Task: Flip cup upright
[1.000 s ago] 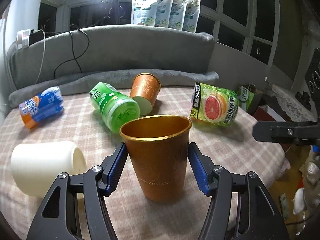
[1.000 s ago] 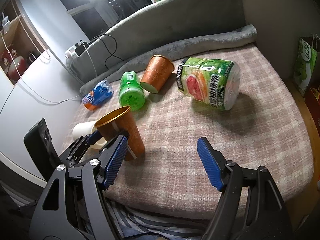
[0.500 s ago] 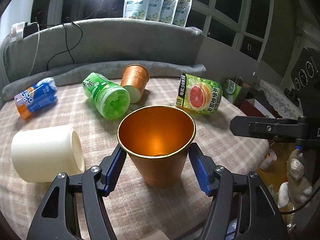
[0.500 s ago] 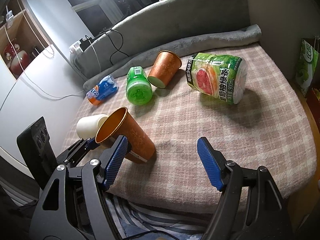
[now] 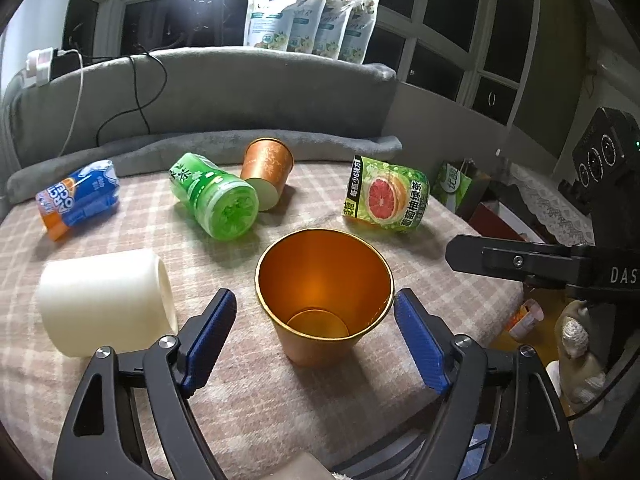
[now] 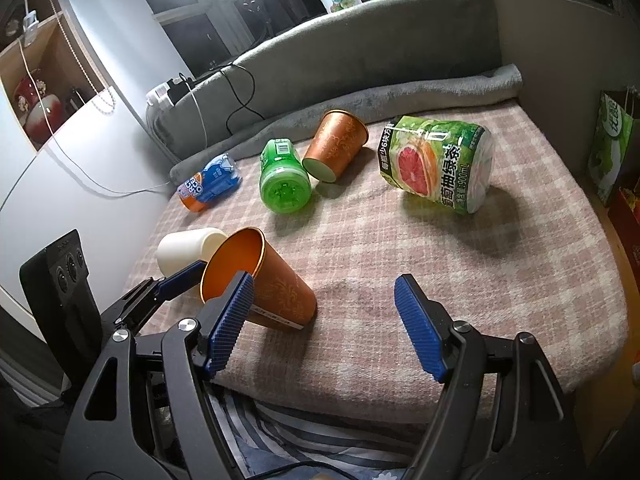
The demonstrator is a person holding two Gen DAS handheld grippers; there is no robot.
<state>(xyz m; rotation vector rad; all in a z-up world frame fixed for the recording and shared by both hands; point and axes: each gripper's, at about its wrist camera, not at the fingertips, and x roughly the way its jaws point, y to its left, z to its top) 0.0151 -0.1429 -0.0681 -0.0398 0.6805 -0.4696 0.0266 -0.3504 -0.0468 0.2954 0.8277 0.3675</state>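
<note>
An orange metal cup (image 5: pixel 324 300) stands upright on the checked cloth, mouth up, between the blue pads of my left gripper (image 5: pixel 316 338). The jaws are open, with gaps on both sides of the cup. In the right wrist view the same cup (image 6: pixel 264 284) stands near the front left edge with the left gripper's fingers (image 6: pixel 180 280) beside it. My right gripper (image 6: pixel 324 324) is open and empty, just right of the cup over the front edge. A second orange cup (image 5: pixel 266 172) lies on its side at the back.
A white cup (image 5: pixel 104 300) lies on its side left of the upright cup. A green bottle (image 5: pixel 214 196), a blue-orange pack (image 5: pixel 78 198) and a grapefruit tea bottle (image 5: pixel 386 200) lie further back. A grey cushion (image 5: pixel 200 96) rims the back.
My left gripper has opened and drawn back and upward from the orange cup, which now stands free on the cloth. The right gripper has stayed open and moved slightly.
</note>
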